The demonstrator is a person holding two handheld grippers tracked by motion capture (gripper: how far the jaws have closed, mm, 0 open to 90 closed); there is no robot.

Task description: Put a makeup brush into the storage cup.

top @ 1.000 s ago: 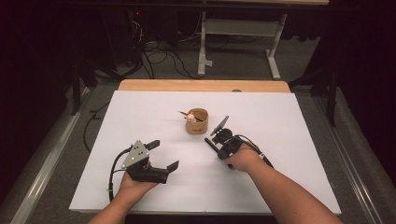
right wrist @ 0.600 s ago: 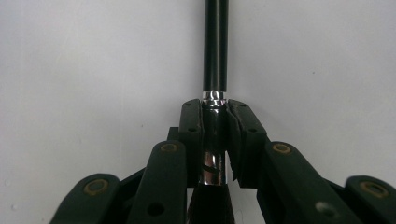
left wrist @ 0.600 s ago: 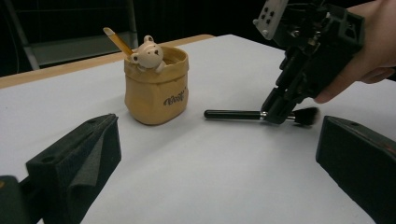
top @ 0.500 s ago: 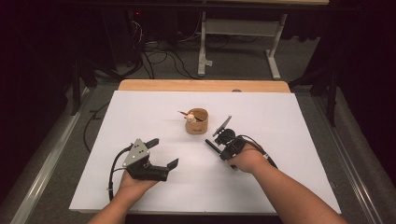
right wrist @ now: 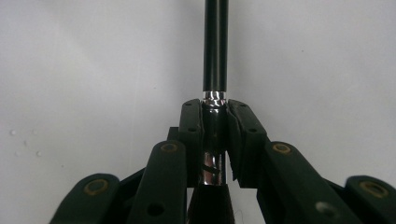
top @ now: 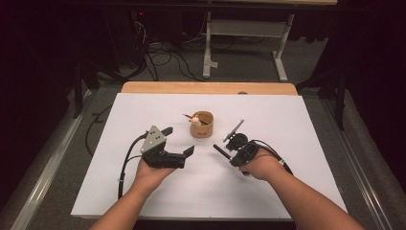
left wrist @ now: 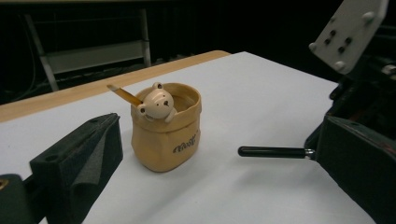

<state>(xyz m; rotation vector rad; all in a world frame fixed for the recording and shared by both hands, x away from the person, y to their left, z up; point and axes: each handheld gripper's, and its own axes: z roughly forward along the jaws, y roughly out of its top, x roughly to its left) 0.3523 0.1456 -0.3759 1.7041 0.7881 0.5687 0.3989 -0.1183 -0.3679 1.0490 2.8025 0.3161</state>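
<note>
High view: left gripper (top: 178, 141) left of centre, jaws apart, empty; right gripper (top: 225, 152) right of centre, clamped on black pen (top: 220, 152); tan bear cup (top: 201, 124) at centre on white table (top: 287, 143).

Left gripper view: cup centre-left, between own spread jaws; pen right of it, lying level.

Right gripper view: jaws pinch pen's silver band, black barrel running to top centre.

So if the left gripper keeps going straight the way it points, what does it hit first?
Probably the tan bear cup: it stands just ahead of the left gripper, between its open jaws. The black pen lies off to the side.
</note>
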